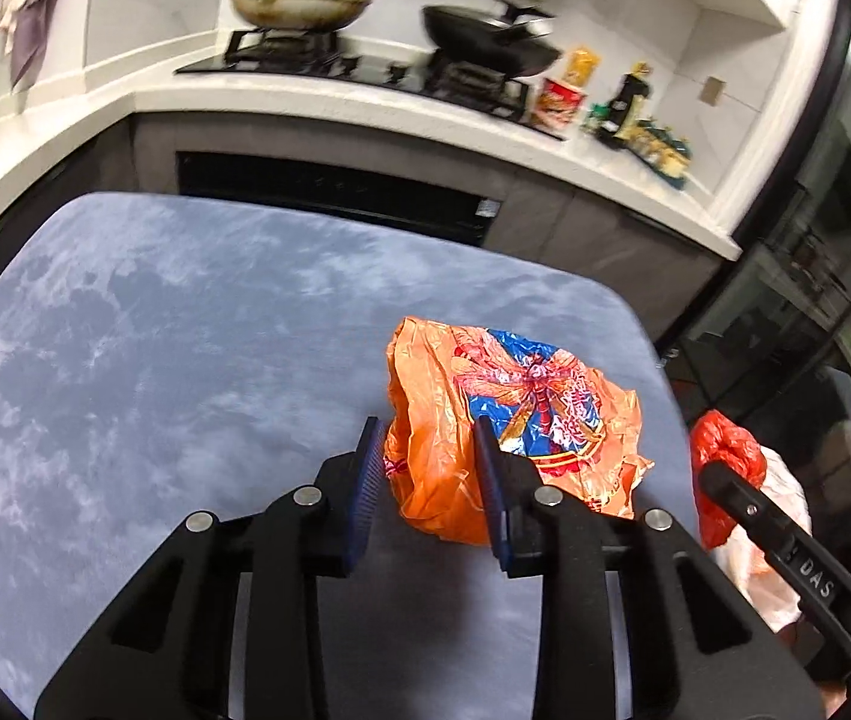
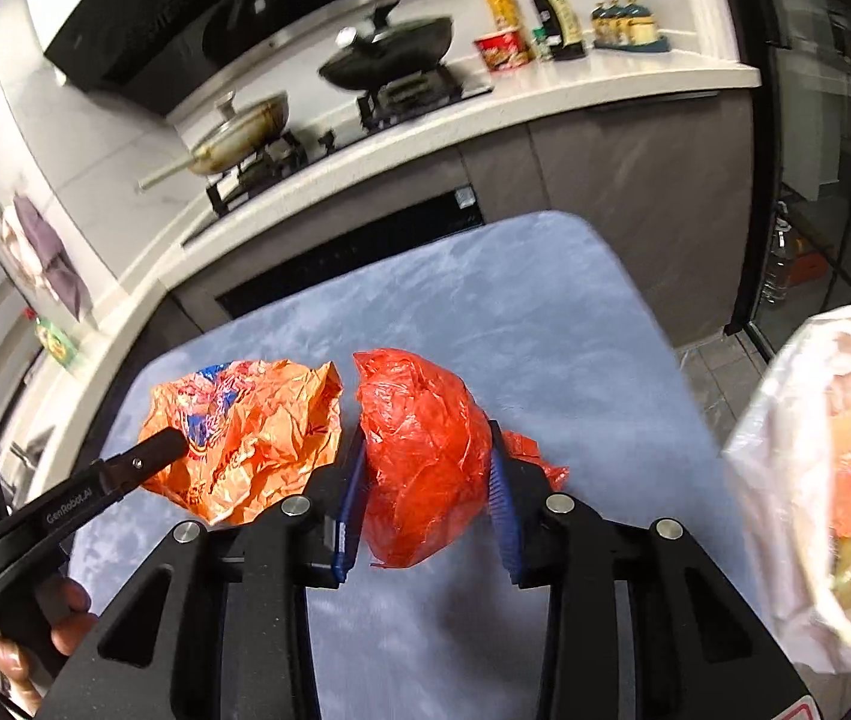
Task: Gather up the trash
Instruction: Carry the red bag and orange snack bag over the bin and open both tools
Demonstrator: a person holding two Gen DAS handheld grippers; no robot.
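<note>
An orange plastic bag with a red and blue dragonfly print [image 1: 503, 420] lies crumpled on the blue-grey table [image 1: 155, 360]. My left gripper [image 1: 425, 438] is open, its two blue pads either side of the bag's near left edge. My right gripper [image 2: 425, 456] is shut on a crumpled red plastic bag [image 2: 419, 456] and holds it just above the table, right of the orange bag [image 2: 245, 432]. The red bag also shows at the right in the left wrist view [image 1: 725, 462]. A white bin bag [image 2: 809, 480] with trash inside stands open beyond the table's right edge.
Behind the table runs a white kitchen counter [image 1: 365, 102] with a hob, a steel pan [image 1: 299, 3] and a black wok [image 1: 485, 39]. Bottles and a red noodle cup [image 2: 500, 51] stand at its right end. Glass doors lie to the right.
</note>
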